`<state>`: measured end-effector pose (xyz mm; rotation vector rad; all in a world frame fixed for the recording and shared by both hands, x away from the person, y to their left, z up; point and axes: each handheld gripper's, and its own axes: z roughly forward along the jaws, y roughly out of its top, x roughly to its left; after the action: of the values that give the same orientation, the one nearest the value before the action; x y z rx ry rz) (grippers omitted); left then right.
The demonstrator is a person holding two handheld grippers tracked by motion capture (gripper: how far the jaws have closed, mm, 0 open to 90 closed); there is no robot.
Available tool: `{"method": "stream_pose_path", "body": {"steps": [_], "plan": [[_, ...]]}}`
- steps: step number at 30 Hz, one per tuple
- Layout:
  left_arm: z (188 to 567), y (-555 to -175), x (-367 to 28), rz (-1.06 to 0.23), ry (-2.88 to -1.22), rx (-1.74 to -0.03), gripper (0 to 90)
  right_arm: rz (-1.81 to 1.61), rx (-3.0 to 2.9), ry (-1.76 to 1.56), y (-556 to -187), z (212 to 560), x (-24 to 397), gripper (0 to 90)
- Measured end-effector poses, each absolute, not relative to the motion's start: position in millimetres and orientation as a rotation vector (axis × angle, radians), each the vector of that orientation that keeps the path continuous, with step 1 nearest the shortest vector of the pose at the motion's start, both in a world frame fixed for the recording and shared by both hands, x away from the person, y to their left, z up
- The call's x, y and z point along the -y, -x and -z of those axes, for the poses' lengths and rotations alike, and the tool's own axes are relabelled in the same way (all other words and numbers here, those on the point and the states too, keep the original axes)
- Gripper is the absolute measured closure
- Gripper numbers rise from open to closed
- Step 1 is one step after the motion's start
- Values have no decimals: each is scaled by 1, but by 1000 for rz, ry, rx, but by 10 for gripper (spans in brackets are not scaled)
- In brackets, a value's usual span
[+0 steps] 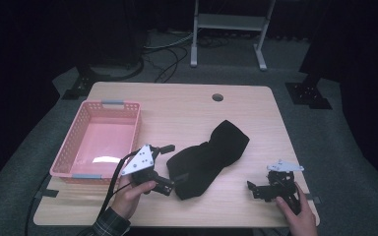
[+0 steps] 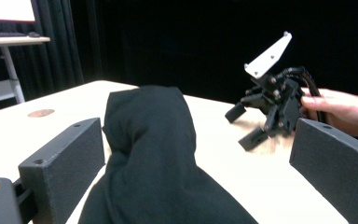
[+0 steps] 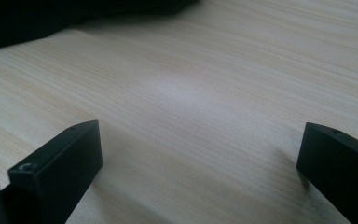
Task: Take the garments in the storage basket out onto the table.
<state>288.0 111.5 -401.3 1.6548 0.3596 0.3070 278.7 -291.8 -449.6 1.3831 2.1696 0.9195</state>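
While the left gripper (image 1: 168,167) straddles the crumpled black cloth garment (image 1: 207,158) with spread jaws, the right gripper (image 1: 257,191), jaws also spread, hovers near right over the pale wooden table (image 1: 177,105).

A: In the left gripper view, the black cloth (image 2: 151,158) runs off the bottom edge, so its near end is cut off.

B: And in the right gripper view it's a dark blurred strip (image 3: 51,18) (top-left corner), cropped by the edge.
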Motion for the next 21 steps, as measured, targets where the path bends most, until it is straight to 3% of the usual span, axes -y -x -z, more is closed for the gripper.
{"method": "stream_pose_path", "body": {"steps": [8,21], "plan": [[418,-279,-113,-256,-1678,-381,24,-919,-2170,-1383,-279,450,292,0],[428,-277,-116,-289,-1713,-402,24,-920,-2169,-1384,-279,450,292,0]]}}
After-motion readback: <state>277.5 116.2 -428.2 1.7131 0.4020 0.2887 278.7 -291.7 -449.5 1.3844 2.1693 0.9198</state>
